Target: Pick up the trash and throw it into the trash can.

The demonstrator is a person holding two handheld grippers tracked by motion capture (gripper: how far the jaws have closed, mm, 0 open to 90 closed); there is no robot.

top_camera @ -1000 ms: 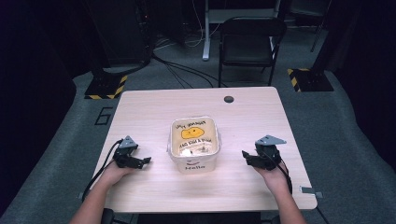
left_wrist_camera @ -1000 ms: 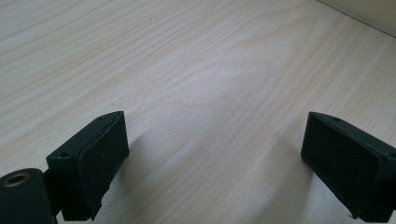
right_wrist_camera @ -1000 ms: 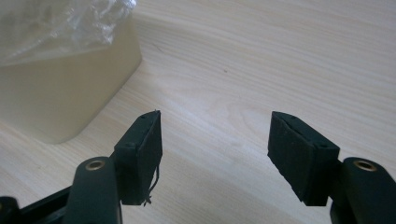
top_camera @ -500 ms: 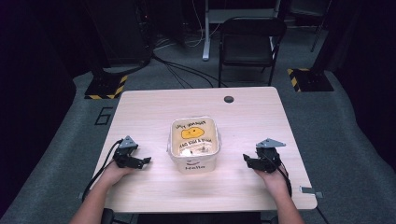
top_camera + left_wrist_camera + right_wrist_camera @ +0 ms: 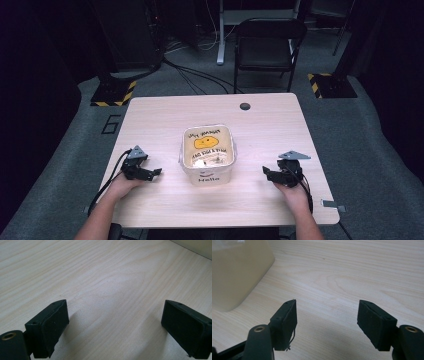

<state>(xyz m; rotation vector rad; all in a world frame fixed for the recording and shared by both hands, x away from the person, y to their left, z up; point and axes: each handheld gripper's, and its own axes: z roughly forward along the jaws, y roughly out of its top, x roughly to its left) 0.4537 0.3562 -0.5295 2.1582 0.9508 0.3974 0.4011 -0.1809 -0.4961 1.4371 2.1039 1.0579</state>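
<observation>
Pale tub (image 5: pixel 208 154) at desk (image 5: pixel 165 115) centre, between both grippers, touching neither. Left gripper (image 5: pixel 154 173) fingers wide apart, nothing between. Right gripper (image 5: pixel 266 173) fingers just opening, nothing between.

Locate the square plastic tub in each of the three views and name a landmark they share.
High view: tub at the table's centre, between the two claws.
Left gripper view: a pale sliver of it at the top right corner.
Right gripper view: its cloudy wall at upper left.
Shared landmark: the light wood-grain tabletop.
</observation>
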